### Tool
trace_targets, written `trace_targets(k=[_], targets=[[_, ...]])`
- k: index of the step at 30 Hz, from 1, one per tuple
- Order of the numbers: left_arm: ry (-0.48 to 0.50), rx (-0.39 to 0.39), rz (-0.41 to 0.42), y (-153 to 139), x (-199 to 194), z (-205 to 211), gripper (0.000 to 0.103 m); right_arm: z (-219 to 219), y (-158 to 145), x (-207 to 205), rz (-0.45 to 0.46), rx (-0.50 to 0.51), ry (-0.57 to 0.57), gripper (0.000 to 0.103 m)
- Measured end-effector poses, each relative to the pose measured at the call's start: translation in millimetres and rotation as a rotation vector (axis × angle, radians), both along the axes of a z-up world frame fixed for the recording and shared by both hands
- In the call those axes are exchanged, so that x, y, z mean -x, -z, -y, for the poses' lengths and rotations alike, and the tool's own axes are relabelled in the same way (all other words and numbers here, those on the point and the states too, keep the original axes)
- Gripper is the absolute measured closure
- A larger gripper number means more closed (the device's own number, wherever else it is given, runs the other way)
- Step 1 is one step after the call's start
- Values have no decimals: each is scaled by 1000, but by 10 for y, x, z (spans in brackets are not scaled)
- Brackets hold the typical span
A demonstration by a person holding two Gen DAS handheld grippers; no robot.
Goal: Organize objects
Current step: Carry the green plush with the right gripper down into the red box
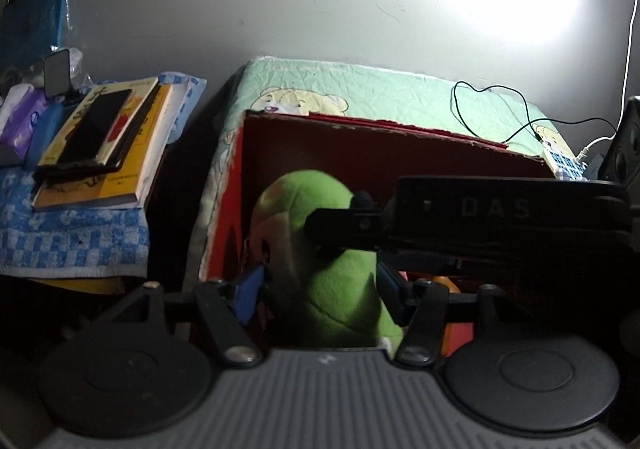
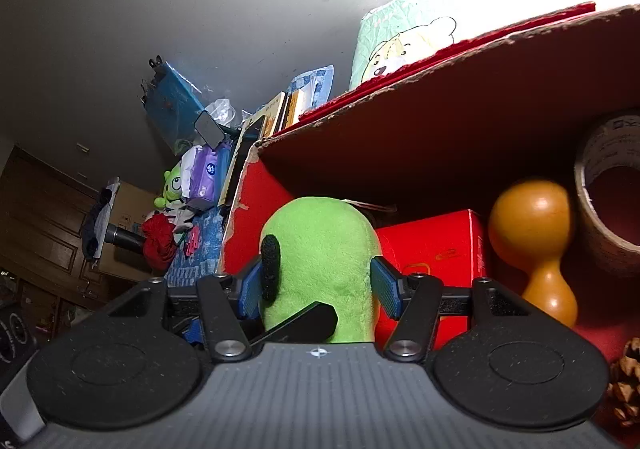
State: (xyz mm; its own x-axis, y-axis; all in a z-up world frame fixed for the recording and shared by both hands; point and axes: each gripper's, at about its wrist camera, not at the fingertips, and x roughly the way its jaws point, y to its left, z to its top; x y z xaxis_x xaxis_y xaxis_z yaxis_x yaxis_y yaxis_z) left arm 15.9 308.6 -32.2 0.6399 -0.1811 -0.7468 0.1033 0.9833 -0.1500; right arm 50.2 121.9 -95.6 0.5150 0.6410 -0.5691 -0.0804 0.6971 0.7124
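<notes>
Taking the red cardboard box as the landmark, the stack of books on a blue checked cloth lay well to its left, clear of any move.

The left gripper was at the box's near-left corner, its blue pads closed against the green plush toy, which stood upright just over the box's near edge. Squeezed that tight on soft stuffing, the toy could bulge and slide out of the pads if it were lifted or twisted sharply.

The right gripper came at the same green plush toy from a lower angle, its pads flanking the toy; the left pad touched the fabric, while whether the right pad pressed I could not tell. In the left wrist view its dark finger lay across the toy's front. Two grips on one limp toy risked a tug between the hands, or a finger clipping the other gripper.

Further right inside the box sat a small red carton, a wooden gourd-shaped piece, a tape roll and a pine cone. Dropping the toy carelessly could topple the gourd piece into the roll, and the box's frayed rim could snag a finger.
</notes>
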Motion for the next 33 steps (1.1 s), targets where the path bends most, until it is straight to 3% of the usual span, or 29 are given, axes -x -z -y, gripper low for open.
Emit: trace_targets(k=[3, 9, 17, 33], targets=[[7, -10, 16, 5, -26, -4, 37, -33, 1, -11, 7, 18, -6, 40], [21, -27, 24, 4, -42, 16, 35, 31, 58, -58, -47, -27, -21, 38], [20, -76, 12, -2, 16, 62, 32, 168, 21, 68, -53, -59, 4, 38], [-1, -60, 4, -90, 191, 176, 25, 288, -153, 305, 19, -18, 17, 38]])
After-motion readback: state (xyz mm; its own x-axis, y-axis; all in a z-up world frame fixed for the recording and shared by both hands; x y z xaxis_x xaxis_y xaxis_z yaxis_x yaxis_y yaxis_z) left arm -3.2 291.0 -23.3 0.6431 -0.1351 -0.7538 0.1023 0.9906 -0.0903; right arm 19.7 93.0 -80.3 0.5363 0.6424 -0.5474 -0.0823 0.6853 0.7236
